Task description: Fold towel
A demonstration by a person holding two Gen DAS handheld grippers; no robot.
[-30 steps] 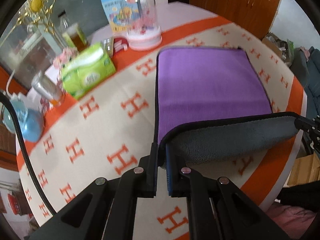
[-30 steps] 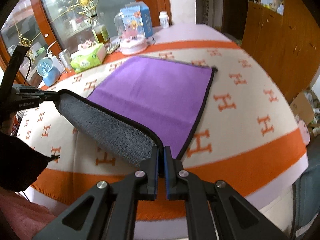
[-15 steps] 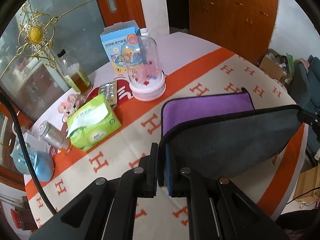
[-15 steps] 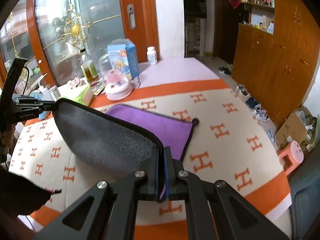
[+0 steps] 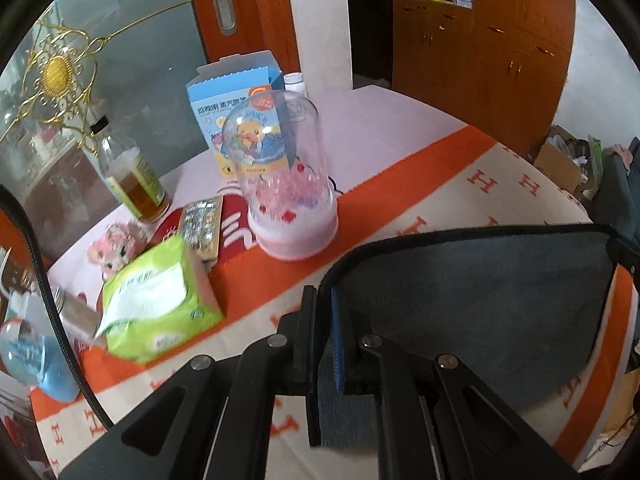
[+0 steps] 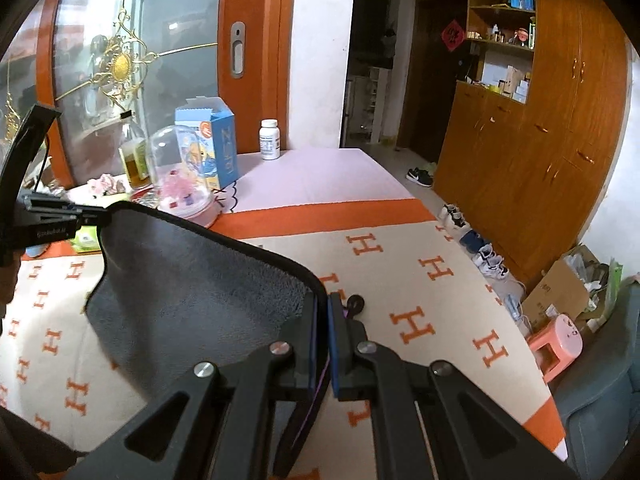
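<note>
Only towel (image 5: 480, 296) grey underside; tablecloth (image 6: 420, 264) beneath.

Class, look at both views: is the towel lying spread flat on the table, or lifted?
Lifted. The towel hangs between the left gripper and right gripper, grey side showing.

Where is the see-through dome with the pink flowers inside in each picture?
Left wrist view: glass dome stands center-left, above the gray towel.
Right wrist view: same dome sits far back at left, just past the towel's top edge.
Shared landmark: blue carton right behind the dome.
</note>
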